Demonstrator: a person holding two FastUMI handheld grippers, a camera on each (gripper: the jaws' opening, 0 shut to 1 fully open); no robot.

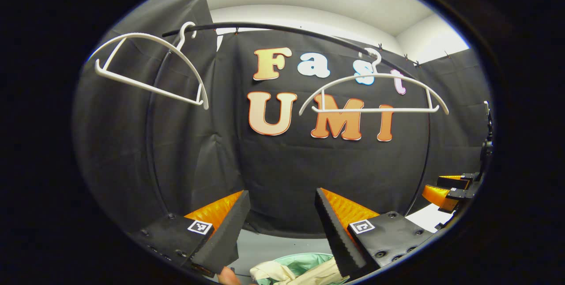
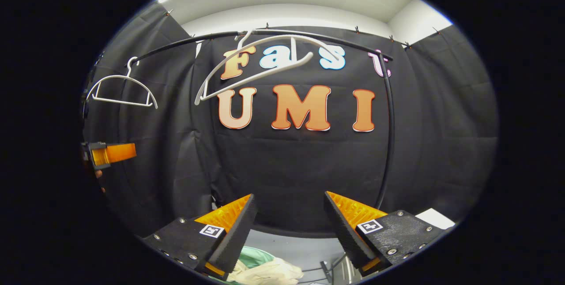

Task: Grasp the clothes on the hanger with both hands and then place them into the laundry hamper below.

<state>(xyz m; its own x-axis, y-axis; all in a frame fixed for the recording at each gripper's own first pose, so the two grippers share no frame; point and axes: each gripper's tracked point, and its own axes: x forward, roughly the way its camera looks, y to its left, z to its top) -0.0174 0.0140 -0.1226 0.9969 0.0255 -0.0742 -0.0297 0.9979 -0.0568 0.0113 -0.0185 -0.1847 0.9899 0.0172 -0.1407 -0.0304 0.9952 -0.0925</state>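
Left claw (image 1: 282, 227): jaws spread wide, nothing between them, pointed at the black booth wall. Below and just ahead of its fingers lies cream-coloured clothing (image 1: 291, 272), bunched up inside a pale green laundry hamper (image 1: 309, 260); the cloth sits between the two fingertips in the left gripper view, beneath them rather than touching. A fingertip of the person's hand (image 1: 227, 276) shows at the bottom edge beside the left finger.

Right claw (image 2: 289, 227): also open, empty, facing the same wall. Under its left finger the same cream clothing (image 2: 269, 272) rests on the hamper's green rim (image 2: 254, 256). The right claw also appears far right of the left claw (image 1: 450, 190), level with it and well apart.

Above both claws a black rail (image 1: 282, 29) arches across the wall. Two white hangers hang from it, both bare: one up and left of the left claw (image 1: 150, 66), tilted; one up and right (image 1: 374, 95), level. In the right gripper view the nearer hanger (image 2: 256, 66) is swung askew.
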